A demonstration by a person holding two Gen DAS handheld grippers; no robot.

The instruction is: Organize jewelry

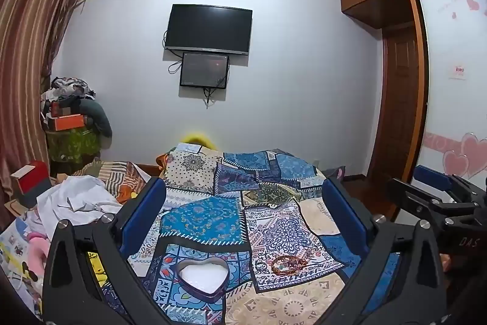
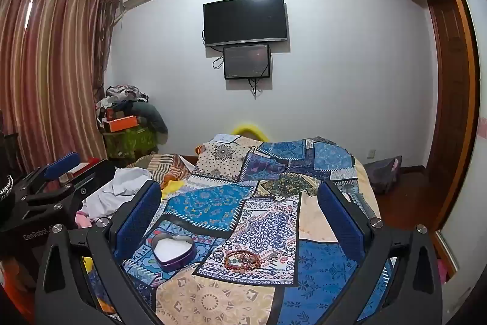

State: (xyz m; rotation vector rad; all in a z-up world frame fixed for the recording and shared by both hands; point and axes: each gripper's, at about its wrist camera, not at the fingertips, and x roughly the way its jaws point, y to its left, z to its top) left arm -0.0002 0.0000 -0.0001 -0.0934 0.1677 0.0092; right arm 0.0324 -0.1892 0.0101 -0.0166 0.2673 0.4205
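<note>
Here both tools, left tool and right tool, gape wide over the bedspread, heart tin beside bracelets.

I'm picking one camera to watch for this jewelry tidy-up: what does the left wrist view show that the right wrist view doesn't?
Only the left wrist view shows pink heart decals on the wardrobe panel and the right gripper, open. Only the right wrist view shows a wall socket and the left gripper, open. Both share the open heart-shaped tin, the bracelets beside it on the patchwork bedspread, and the wall TV.
</note>
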